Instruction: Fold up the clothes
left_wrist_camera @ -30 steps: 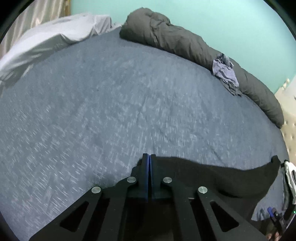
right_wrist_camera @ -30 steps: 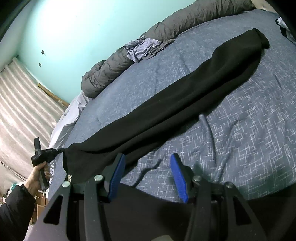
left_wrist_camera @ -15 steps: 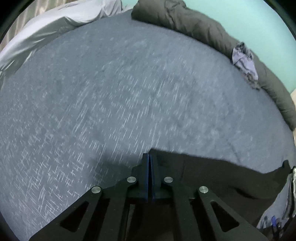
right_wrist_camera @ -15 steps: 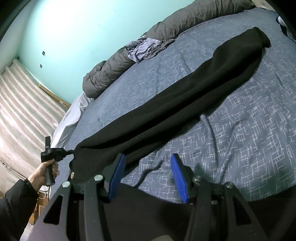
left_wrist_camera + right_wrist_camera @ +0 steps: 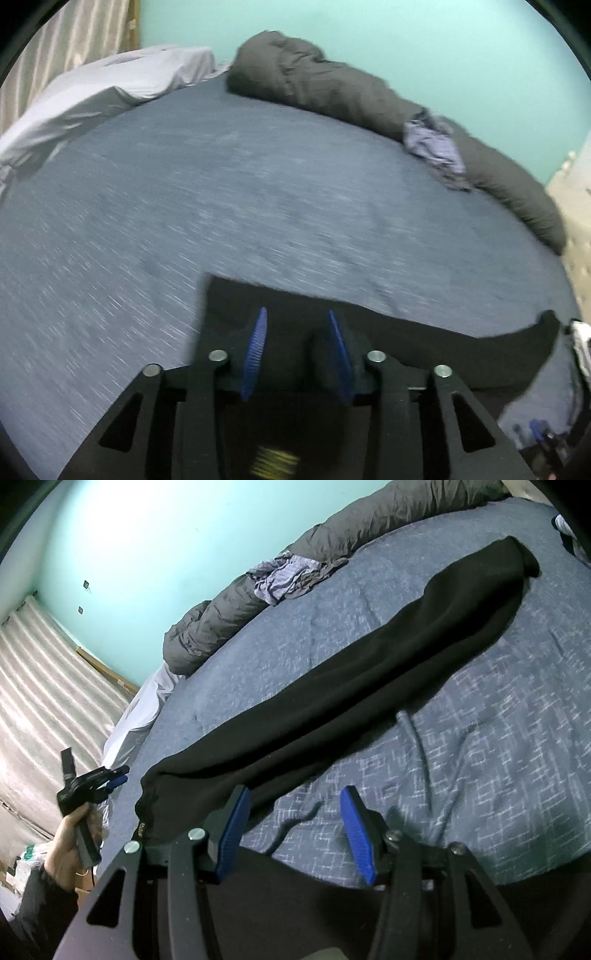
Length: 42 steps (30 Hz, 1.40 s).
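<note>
- Our left gripper (image 5: 297,332), clamped on the black garment (image 5: 351,686) a second ago, now has its blue pads apart; we have let go of that end.
- It hovers over the dark cloth at the bottom centre of its own frame, holding nothing; whether a pad brushes the fabric we cannot tell.
- Our right gripper (image 5: 295,812) stays wide apart and empty, above the blue bedspread (image 5: 184,206), just beside the garment's near edge.
- We see the garment lying as a long band from lower left to upper right of the right-wrist frame.
- We judge the lengthwise fold laid; folding end to end comes next.
</note>
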Each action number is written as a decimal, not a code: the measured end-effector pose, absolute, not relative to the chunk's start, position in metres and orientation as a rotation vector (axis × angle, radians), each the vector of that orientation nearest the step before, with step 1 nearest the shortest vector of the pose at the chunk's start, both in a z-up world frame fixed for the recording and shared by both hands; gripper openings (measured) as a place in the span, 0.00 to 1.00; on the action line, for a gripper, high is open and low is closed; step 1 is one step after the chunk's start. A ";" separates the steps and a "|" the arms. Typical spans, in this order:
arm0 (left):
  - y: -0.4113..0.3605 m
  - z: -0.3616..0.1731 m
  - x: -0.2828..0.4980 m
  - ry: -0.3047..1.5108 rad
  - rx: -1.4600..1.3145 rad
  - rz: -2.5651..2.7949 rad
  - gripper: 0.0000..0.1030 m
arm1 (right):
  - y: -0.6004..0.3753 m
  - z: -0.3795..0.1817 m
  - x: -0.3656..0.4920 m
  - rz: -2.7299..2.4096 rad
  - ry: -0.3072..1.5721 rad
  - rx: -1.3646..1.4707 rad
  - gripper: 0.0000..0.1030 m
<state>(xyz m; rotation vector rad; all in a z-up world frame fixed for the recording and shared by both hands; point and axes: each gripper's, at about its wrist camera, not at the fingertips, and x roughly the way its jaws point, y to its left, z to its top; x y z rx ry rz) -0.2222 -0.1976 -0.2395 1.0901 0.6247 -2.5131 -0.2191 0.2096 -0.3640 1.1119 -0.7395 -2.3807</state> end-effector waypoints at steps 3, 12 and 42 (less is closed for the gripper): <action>-0.159 -0.248 -0.214 0.713 1.063 -2.564 0.43 | 0.219 -0.364 -0.220 -2.398 -0.757 1.111 0.50; -0.089 -0.293 -0.218 0.691 1.206 -2.613 0.47 | 0.256 -0.364 -0.227 -2.473 -0.825 1.121 0.58; -0.076 -0.323 -0.231 0.677 1.250 -2.590 0.61 | 0.463 -0.374 -0.426 -2.871 -0.458 1.509 0.66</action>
